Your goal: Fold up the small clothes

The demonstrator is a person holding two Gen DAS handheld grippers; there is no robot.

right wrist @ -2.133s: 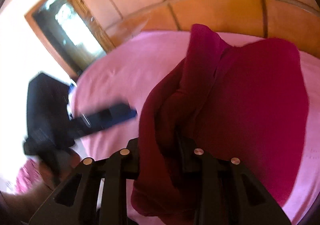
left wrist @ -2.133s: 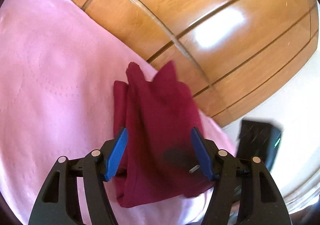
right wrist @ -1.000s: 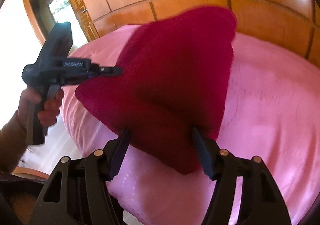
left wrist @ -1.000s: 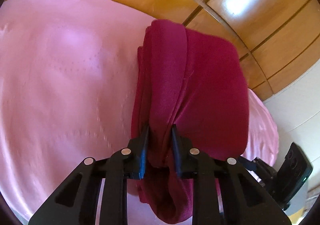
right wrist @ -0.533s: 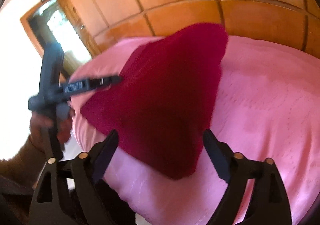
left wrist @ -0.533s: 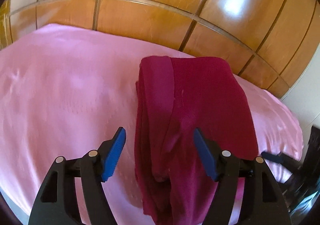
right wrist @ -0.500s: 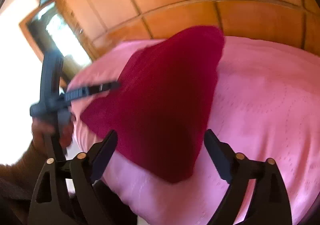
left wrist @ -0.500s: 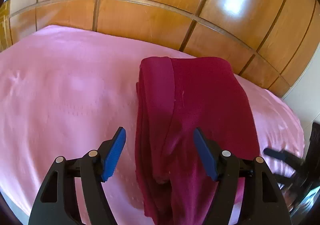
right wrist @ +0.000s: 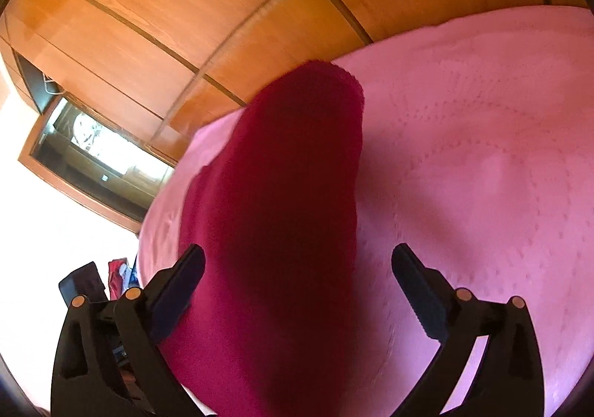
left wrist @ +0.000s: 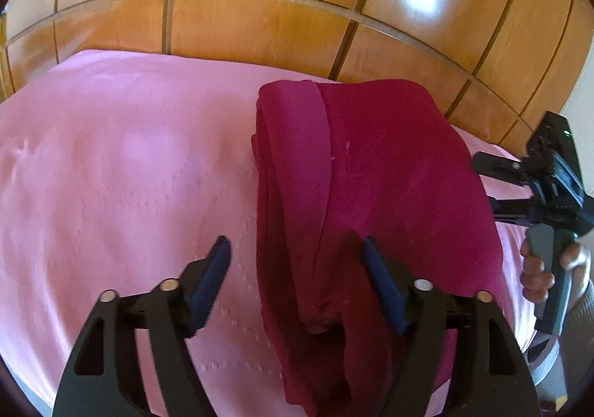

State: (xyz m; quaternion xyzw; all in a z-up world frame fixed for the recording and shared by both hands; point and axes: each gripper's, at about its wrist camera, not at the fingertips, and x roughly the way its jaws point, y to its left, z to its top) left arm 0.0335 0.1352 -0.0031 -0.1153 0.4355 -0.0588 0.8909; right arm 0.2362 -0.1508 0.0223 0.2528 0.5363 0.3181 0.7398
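Folding looks nearly finished, in my judgement: the dark red garment (left wrist: 371,175) lies on the pink bed cover (left wrist: 122,172) as a compact bundle with several layers stacked at its left edge, close to the wooden headboard (left wrist: 260,27). What could remain is only some tidying of the loose lower end, or a next piece, which I do not see.

Left tongs (left wrist: 297,279) have just been opening; they are released, with the near end of the garment between the 2 blue pads but not pressed. Right tongs (right wrist: 297,279) have also just been opening and stand very wide over the garment, gripping nothing. In the left view a hand (left wrist: 545,268) carries the right tool at the bed's edge.
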